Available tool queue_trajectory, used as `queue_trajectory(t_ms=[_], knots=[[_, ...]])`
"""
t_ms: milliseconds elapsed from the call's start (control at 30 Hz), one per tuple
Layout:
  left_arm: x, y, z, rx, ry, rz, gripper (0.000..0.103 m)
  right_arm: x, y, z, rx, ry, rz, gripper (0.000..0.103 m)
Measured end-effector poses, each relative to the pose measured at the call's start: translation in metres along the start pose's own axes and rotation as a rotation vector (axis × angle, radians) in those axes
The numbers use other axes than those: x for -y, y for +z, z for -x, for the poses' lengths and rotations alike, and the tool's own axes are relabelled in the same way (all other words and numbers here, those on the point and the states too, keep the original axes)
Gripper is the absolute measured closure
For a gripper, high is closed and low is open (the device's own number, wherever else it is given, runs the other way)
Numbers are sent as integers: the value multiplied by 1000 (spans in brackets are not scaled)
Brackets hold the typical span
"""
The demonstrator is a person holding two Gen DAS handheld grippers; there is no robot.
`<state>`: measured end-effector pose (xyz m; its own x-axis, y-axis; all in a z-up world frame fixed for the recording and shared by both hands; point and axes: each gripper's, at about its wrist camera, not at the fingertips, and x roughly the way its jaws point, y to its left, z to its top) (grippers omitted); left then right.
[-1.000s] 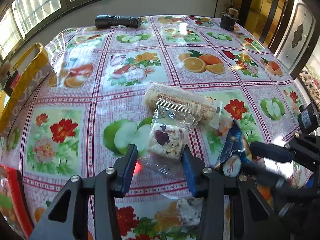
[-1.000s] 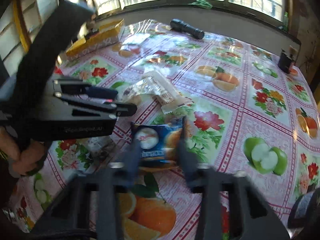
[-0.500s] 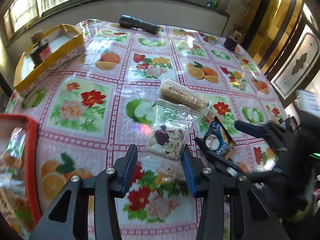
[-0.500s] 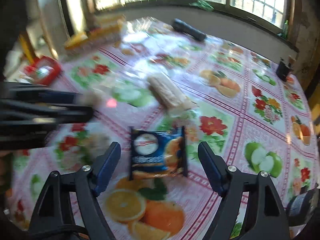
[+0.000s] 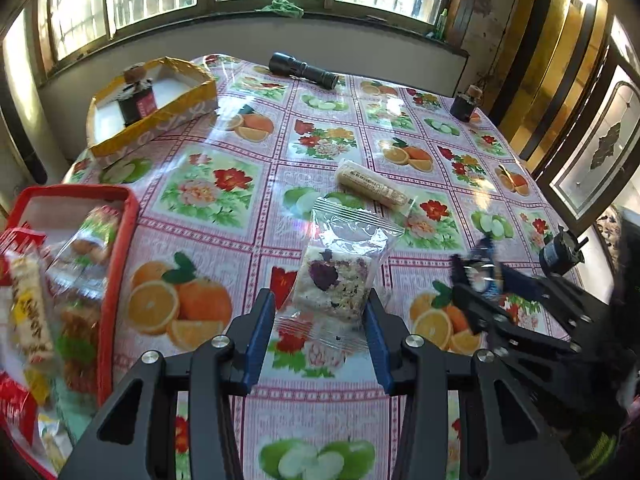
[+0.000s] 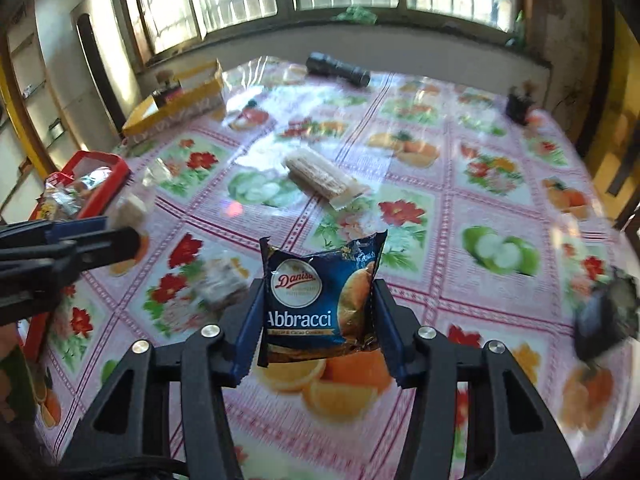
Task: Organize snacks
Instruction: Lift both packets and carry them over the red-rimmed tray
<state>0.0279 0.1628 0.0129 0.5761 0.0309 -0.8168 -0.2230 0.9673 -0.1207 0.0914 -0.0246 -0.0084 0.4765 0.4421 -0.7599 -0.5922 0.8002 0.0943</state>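
tools: two, each with two blue-padded fingers
left tool (image 5: 320,332): clamped on clear nougat packet (image 5: 340,276), packet lifted off the worktop (image 5: 224,240)
right tool (image 6: 316,332): jaws closing, pads pressing both sides of blue biscuit packet (image 6: 320,300), packet upright and off the cloth
loose snacks on worktop: one, long wafer packet (image 5: 374,190), beside the green-apple print near the middle
trays: two; red tray (image 5: 120,248) at the left edge with several wrapped snacks inside, too blurred to count; yellow tray (image 5: 176,112) at the far left with one small dark bottle (image 5: 136,100)
other things: one black torch (image 5: 302,70) at the far edge, one dark jar (image 5: 464,104) at the far right
changed since a second ago: nougat packet and blue biscuit packet both lay flat on the cloth, now both raised in the tools; right tool then blurred over the biscuit packet, now gripping it; red tray barely in the left view then, now much of it showing
unchanged: wafer packet, torch and jar in the same places
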Motion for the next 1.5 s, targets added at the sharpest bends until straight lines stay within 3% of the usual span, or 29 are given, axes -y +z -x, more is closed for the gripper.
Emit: queue_trajectory(t_ms=[133,467,1000,1200,1500], knots=[[-4,-15,17,14,12,7,59,-25,-9,35,54,-69,48,49],[-15,-36,51,52,52,23,59,-53,-20,67,109,-147,130,49],[-32,-54,83,101,65,50,59,-82,-22,102,187,-195,164,49],[-38,-58,91,116,79,61,59,-94,-24,106,199,-264,164,49],[-52,-63,100,127,100,81,59,-102,-24,103,193,-258,185,49]])
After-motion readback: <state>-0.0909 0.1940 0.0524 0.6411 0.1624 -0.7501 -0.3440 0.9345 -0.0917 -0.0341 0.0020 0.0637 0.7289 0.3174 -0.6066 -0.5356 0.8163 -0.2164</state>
